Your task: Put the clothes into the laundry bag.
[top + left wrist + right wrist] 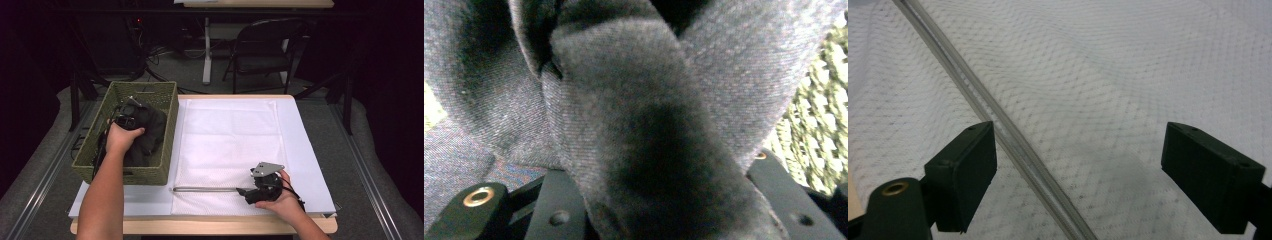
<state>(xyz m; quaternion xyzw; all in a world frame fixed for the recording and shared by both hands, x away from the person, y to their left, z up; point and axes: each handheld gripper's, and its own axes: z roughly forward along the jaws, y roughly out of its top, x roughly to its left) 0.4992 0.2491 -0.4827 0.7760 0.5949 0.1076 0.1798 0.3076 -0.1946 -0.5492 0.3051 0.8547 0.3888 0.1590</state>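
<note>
A dark grey garment (pixel 150 127) lies bunched in a green woven basket (pixel 167 130) at the table's left. My left gripper (pixel 125 120) is down inside the basket on the garment. In the left gripper view a thick fold of the garment (pixel 644 125) fills the wide gap between the jaws of my left gripper (pixel 669 205) and hides their tips. My right gripper (pixel 243 191) rests open near the front right, on a white mesh bag (pixel 230 140). A grey zipper strip (pixel 998 125) crosses the mesh bag (pixel 1123 75) between the spread jaws of my right gripper (pixel 1088 170).
The zipper strip (pixel 205 189) runs along the bag's front edge toward the basket. The woven basket wall (pixel 819 135) stands close on the right in the left gripper view. Behind the table stand a black chair (pixel 265 50) and a desk leg (pixel 206 50).
</note>
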